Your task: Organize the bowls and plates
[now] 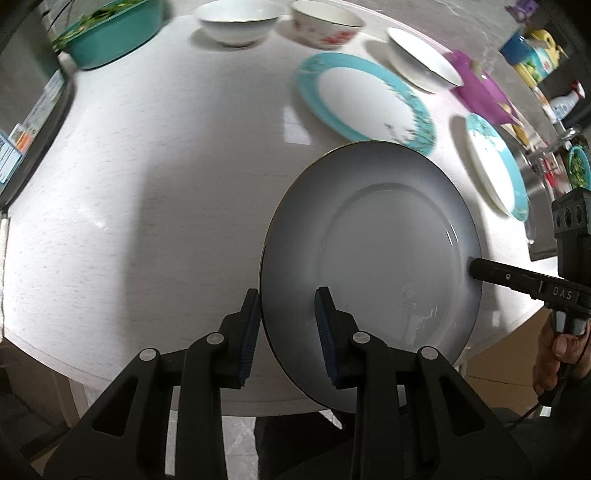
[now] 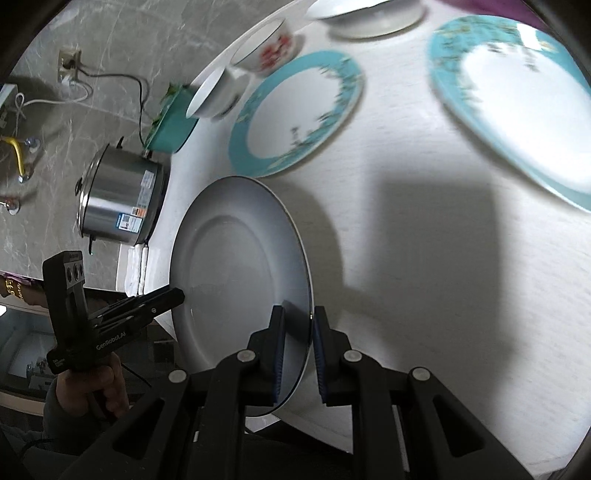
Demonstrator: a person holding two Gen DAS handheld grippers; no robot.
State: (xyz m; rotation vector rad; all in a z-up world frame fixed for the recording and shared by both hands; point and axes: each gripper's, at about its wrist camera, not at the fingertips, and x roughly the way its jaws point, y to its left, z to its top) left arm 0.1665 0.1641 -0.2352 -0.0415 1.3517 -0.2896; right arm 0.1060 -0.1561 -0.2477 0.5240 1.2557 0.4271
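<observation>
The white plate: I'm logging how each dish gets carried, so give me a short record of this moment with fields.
held item: white plate, lifted over the table
left gripper: shut on the plate's near rim
right gripper: shut on the opposite rim
plates on the table: large teal-rimmed plate, second teal-rimmed plate
bowls on the table: plain white bowl, flowered bowl, third white bowl
also seen: teal dish of greens, steel pot

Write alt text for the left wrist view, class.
Both tongs, left and right, grip opposite rims of a plain white plate above a pale table. Beyond it sit teal-rimmed plates and white bowls.
</observation>
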